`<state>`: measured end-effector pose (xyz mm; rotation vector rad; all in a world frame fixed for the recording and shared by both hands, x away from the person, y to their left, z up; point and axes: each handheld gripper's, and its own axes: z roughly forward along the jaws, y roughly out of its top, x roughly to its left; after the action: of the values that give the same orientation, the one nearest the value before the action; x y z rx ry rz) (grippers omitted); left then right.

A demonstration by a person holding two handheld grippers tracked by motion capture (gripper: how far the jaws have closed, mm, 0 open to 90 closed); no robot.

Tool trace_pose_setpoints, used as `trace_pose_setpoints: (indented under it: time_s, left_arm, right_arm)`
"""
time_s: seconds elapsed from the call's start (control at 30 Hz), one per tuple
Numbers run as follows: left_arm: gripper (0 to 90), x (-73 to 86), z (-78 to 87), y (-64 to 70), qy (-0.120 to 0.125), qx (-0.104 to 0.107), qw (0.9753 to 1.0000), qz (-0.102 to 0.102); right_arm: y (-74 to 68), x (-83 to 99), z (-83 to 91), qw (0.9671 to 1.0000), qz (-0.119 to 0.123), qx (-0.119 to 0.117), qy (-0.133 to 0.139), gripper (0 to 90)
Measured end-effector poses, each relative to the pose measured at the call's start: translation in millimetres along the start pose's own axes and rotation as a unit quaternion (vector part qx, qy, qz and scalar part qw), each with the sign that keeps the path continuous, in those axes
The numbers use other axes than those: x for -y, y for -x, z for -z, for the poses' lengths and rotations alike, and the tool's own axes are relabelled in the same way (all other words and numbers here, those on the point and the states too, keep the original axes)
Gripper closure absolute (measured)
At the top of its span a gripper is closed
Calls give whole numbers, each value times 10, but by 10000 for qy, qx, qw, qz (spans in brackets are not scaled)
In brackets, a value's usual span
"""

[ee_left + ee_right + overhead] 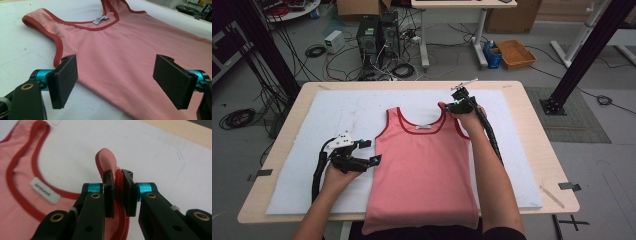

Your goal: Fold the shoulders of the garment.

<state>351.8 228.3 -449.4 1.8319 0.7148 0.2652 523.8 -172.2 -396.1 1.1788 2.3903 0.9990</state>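
Right gripper pinches the far right shoulder strap of the pink sleeveless fabric top with dark red trim, lying flat mid-table on a white foam mat. Left gripper hovers spread wide at the top's left edge.

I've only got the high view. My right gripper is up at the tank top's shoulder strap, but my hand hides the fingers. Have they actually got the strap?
Observer: Yes. In the right gripper view the right gripper is shut on the shoulder strap, which loops up beyond the fingers.
Operator: And the left gripper, is it on the fabric?
Observer: No. In the left gripper view the left gripper is open, its fingers wide apart over the tank top side edge, gripping nothing.
Operator: Is there a neck label?
Observer: Yes, a small neck label lies just inside the collar.
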Motion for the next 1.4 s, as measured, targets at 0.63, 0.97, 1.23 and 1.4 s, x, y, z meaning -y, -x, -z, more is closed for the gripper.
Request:
trace_pose_setpoints:
  time_s: [0.63, 0.97, 1.23, 1.4]
  left_arm:
    - [201, 2, 1, 8, 8, -36, 10000, 20]
    - [201, 2, 1, 12, 9, -62, 10000, 17]
    - [201, 2, 1, 14, 10, -76, 10000, -32]
    - [201, 2, 0, 21, -3, -90, 10000, -42]
  right_arm:
    - [-443, 437, 567, 9940, 472, -741, 653, 818]
    - [-703, 819, 667, 9911, 852, -806, 623, 817]
    - [-795, 1112, 637, 9914, 838, -822, 575, 815]
    - [-858, 1332, 581, 9929, 765, -818, 412, 709]
